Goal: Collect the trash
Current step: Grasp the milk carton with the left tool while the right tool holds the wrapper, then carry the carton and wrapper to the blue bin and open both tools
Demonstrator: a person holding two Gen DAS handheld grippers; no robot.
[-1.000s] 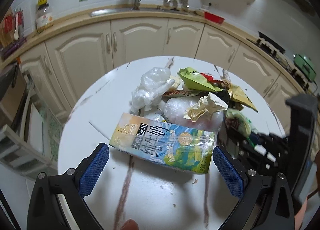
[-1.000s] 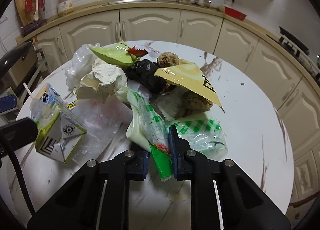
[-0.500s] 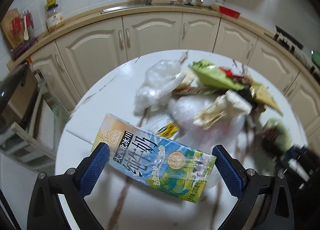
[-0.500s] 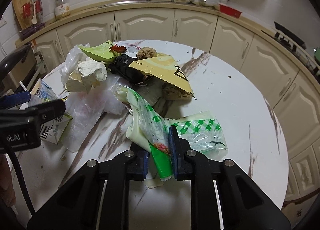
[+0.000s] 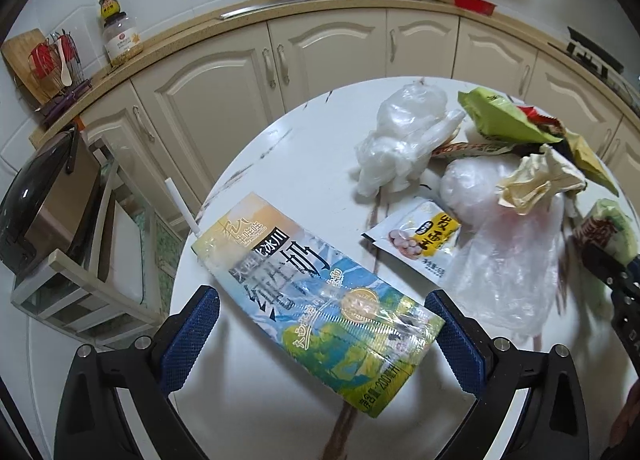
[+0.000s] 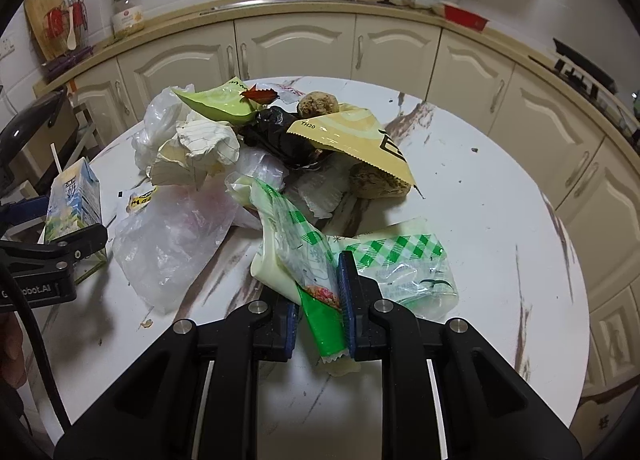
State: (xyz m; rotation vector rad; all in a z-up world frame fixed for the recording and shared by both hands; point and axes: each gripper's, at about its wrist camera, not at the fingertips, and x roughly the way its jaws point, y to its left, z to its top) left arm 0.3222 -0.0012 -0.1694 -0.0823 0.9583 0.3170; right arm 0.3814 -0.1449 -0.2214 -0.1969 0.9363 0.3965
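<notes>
Inspecting the round white table (image 6: 500, 220), we found both tools angled steeply downward toward it. The left gripper (image 5: 320, 336) hung over the table's near-left edge with its blue-padded fingers (image 5: 188, 334) spread wide apart; the milk carton (image 5: 316, 300) lay slantwise between them, and neither pad pressed on it. We noted a white straw (image 5: 182, 200) sticking out of the carton's far corner. From the right wrist view the same carton (image 6: 74, 200) appeared at the left edge of the table, with the left tool's black frame just in front of it.

The right gripper (image 6: 320, 300) had its fingers (image 6: 346, 296) drawn together and clamped on the green-and-white plastic wrapper (image 6: 316, 260), whose loose end trailed onto the table toward the heap. The remaining trash pile (image 6: 256, 140) sat at the table's middle: crumpled paper (image 6: 200, 152), clear bags, a yellow packet (image 6: 352, 136) and a black bag, all touching.
</notes>
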